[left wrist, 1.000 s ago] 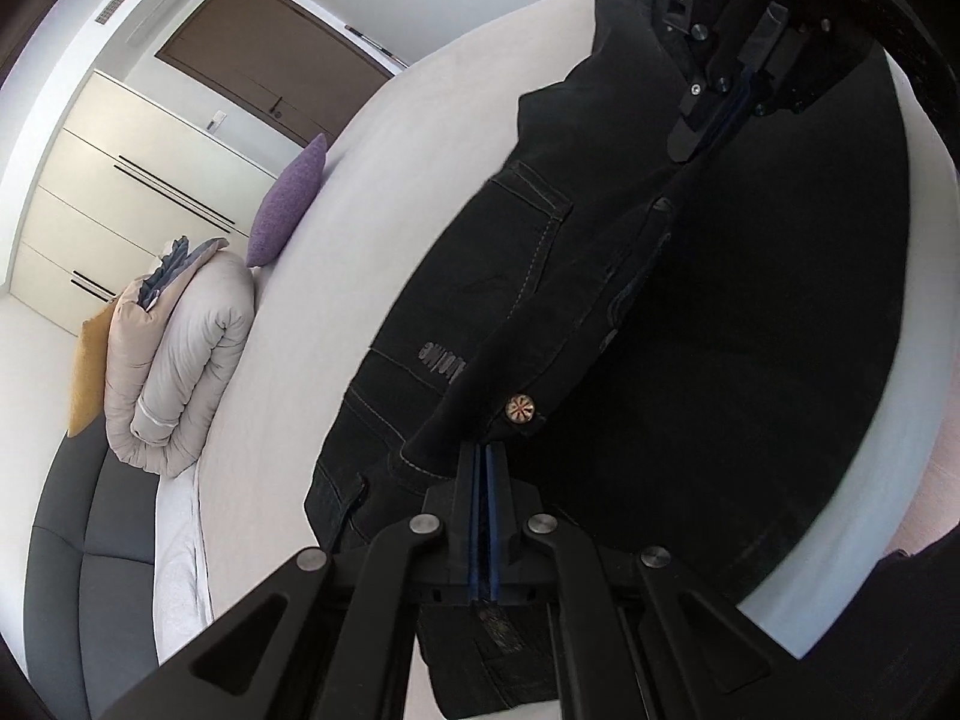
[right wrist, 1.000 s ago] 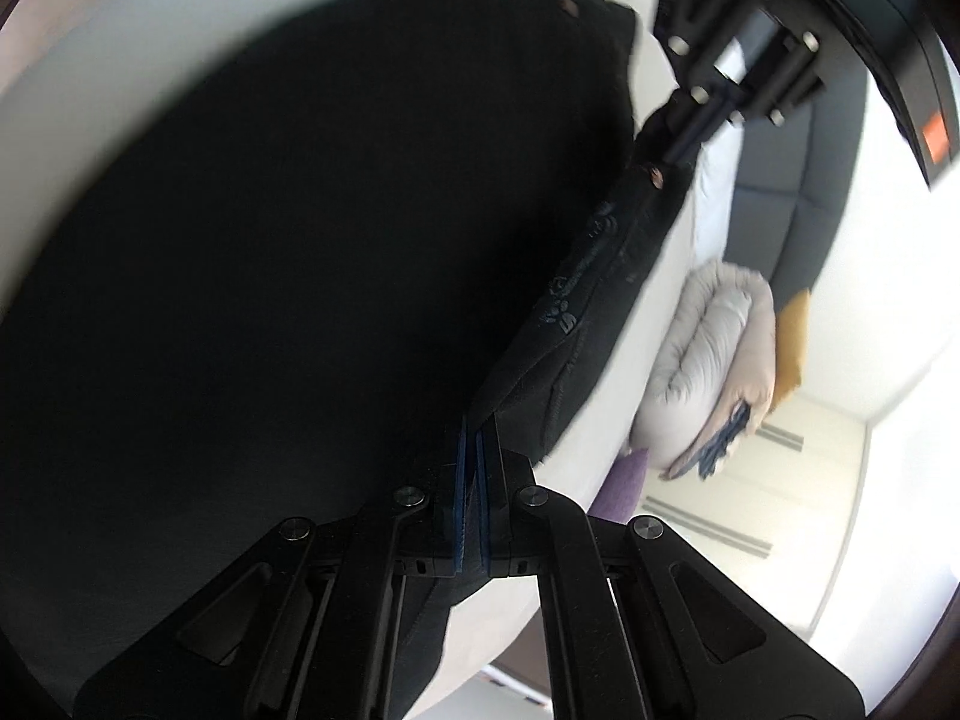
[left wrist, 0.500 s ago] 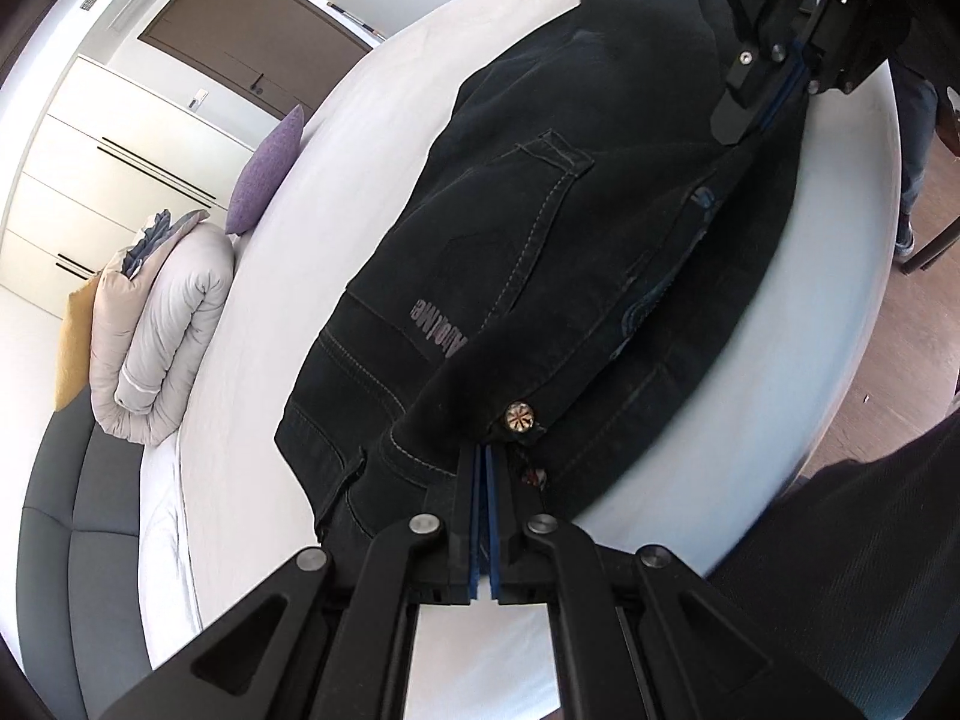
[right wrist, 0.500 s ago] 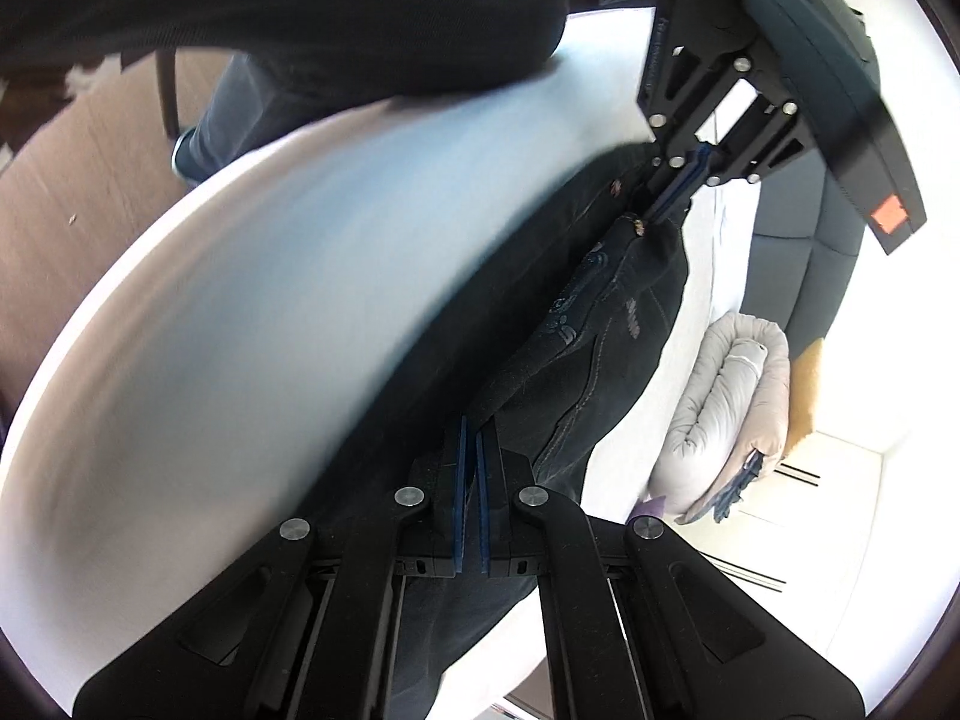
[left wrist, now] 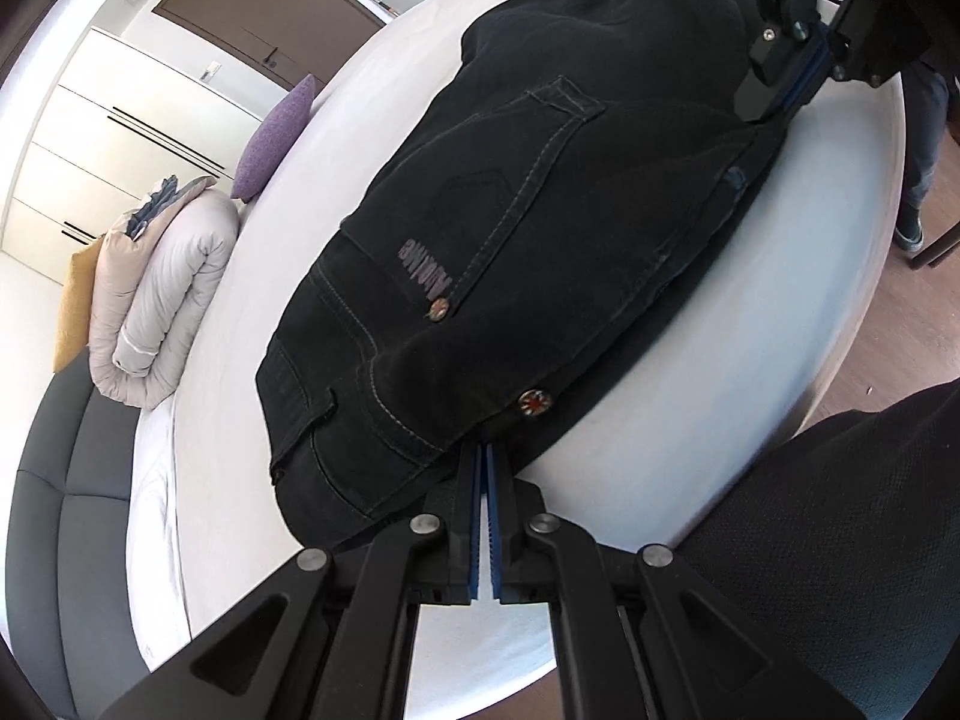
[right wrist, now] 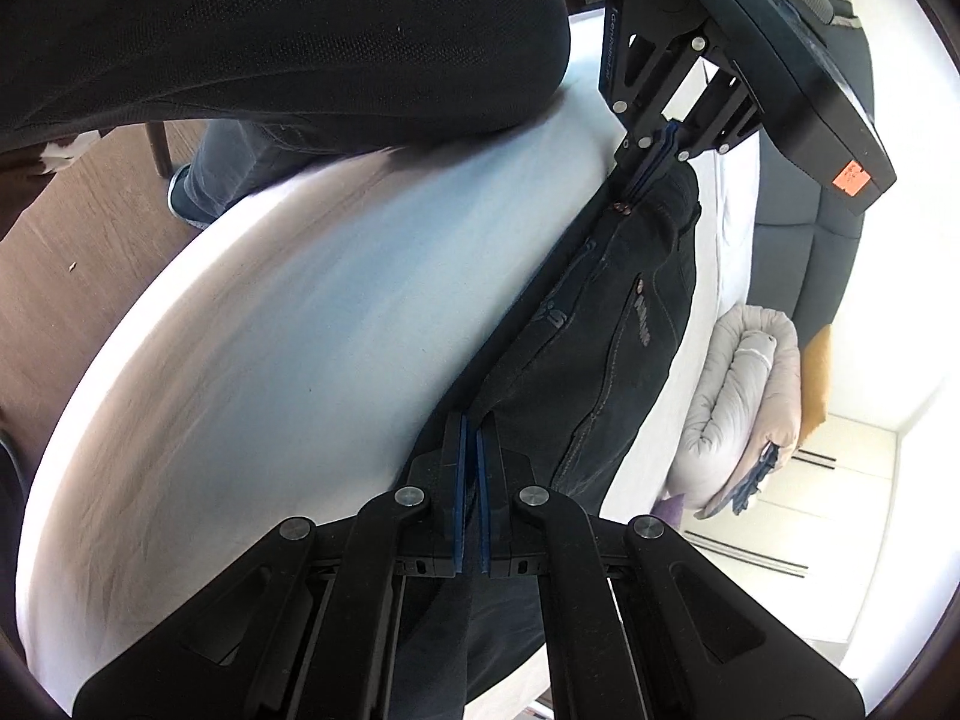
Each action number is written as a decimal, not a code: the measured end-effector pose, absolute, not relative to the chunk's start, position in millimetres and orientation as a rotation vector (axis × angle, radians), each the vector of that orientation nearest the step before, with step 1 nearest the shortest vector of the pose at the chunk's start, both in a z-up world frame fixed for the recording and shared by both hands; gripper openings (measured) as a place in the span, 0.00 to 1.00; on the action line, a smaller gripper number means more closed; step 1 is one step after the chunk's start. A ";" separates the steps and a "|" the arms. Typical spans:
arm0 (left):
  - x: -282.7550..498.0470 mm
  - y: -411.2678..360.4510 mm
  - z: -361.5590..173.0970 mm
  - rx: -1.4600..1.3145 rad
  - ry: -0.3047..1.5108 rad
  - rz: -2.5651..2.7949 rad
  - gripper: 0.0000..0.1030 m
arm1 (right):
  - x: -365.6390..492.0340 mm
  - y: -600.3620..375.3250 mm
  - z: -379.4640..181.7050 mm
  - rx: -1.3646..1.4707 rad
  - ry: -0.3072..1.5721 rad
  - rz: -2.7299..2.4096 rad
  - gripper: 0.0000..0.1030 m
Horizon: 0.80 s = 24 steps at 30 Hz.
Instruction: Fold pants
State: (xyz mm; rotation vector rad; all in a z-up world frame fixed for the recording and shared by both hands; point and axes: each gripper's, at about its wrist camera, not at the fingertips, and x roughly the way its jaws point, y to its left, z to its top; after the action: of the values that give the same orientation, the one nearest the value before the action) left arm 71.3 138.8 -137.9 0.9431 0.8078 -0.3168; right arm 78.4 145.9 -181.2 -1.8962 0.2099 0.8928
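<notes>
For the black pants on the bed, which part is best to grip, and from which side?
Grip the black pants at the waistband edge, one corner per gripper, coming from the near bed edge. That thick seamed edge lies nearest; the left gripper and right gripper already pinch it.

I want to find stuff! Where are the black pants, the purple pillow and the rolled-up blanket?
black pants (left wrist: 540, 192): left wrist view, on the back pocket.
purple pillow (left wrist: 273, 141): left wrist view, middle of its face.
rolled-up blanket (left wrist: 168, 294): left wrist view, on the outer roll.
</notes>
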 end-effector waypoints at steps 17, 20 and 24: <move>165.2 87.4 -126.9 0.399 0.985 -0.239 0.42 | 83.8 124.7 -149.3 -1.176 0.479 0.682 0.09; 172.8 90.7 -126.2 0.315 1.004 -0.203 0.42 | 93.5 85.6 -116.5 -0.822 0.602 0.643 0.19; 180.2 86.3 -126.6 0.329 1.045 -0.166 0.43 | 118.5 -28.4 -71.5 -0.234 0.709 0.618 0.36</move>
State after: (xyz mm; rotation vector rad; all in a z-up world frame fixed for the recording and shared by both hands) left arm 180.2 86.3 -126.6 0.3294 1.0448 -0.1657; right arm 118.5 -28.4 -71.5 -0.2340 0.7086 0.6177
